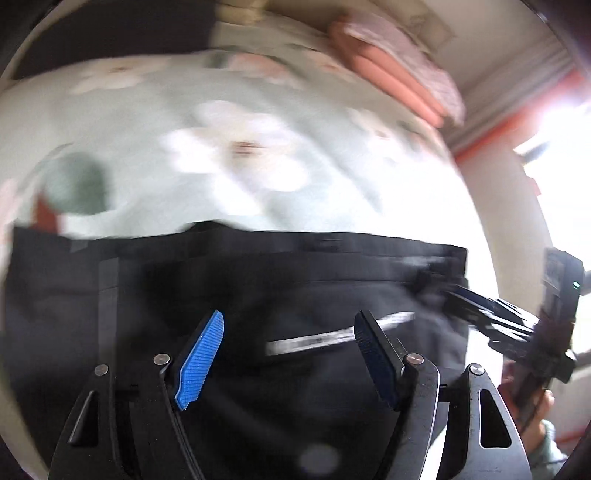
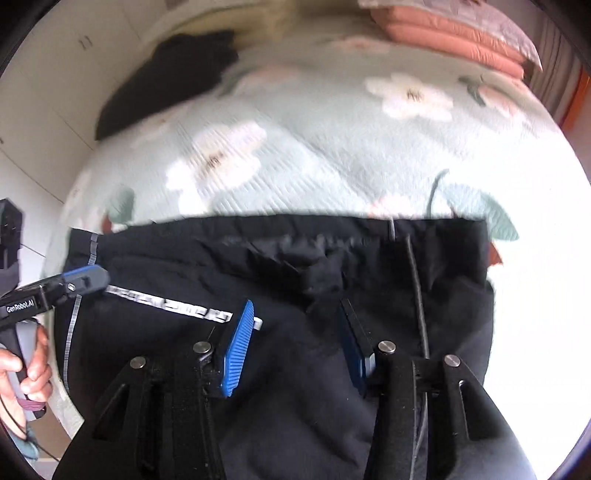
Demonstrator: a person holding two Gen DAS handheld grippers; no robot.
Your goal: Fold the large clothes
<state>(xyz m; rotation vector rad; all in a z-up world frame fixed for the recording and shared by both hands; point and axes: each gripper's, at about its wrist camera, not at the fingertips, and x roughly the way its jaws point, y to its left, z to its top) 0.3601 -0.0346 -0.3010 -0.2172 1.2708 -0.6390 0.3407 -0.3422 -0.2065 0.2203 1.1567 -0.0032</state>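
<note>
— Blue ribbed pads on both tongs, is that right? What have they got?

— Nothing, as far as I can see. My left gripper point(image 1: 288, 325) stands wide open over the black garment point(image 1: 258, 280), pointing steeply down, with only cloth showing in the gap between its pads. My right gripper point(image 2: 295, 314) is parted less widely, also over the cloth, and its pads press on nothing that I can make out. Whether either tip touches the fabric, I cannot tell; the pictures are smeared.

— Where is the garment relative to them?

— Spread directly beneath and ahead of both. Its straight upper edge runs across just beyond the fingertips. A white printed stripe point(image 2: 170, 304) lies between the two tongs, just left of my right gripper's blue pad. A thin cord point(image 2: 417, 288) trails down the cloth to the right of the same gripper.

— And further out?

— The floral bedspread point(image 2: 332, 162), pale green with white flowers, stretches away past the garment's edge. At its far right sits a stack of pink folded bedding point(image 2: 454, 33); at far left, another dark garment point(image 2: 166, 77).
</note>
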